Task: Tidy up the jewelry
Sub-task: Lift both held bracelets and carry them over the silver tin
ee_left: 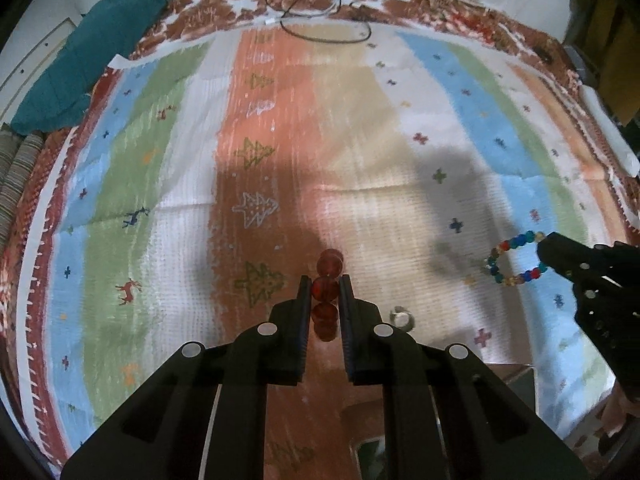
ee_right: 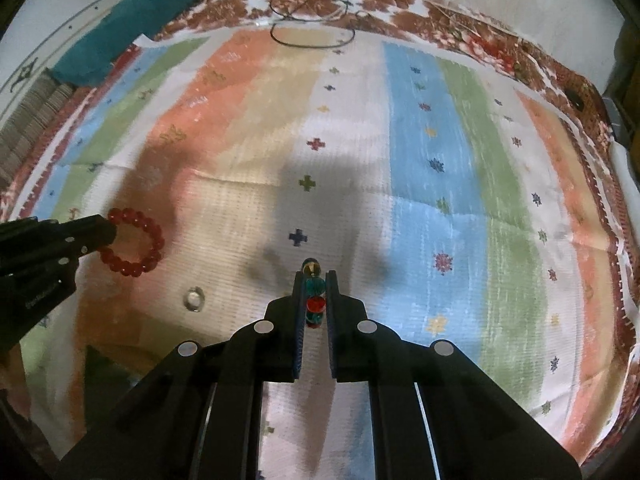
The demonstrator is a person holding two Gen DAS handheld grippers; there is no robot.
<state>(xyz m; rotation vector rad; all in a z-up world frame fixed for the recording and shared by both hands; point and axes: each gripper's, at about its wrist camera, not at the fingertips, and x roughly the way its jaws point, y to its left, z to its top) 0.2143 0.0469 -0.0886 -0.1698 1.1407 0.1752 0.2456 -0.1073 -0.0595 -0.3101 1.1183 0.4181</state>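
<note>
Item: red bead bracelet clamped edge-on in left hand-held gripper; multicoloured bead bracelet likewise in right hand-held gripper; silver ring lies between them, nearer the left.

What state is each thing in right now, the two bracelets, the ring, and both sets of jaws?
Red bracelet: gripped at its edge, hanging off the cloth.
Multicolour bracelet: gripped at its edge, hanging off the cloth.
Ring: lying loose on the cloth, untouched.
Left gripper: jaws shut on red beads.
Right gripper: jaws shut on coloured beads.
</note>
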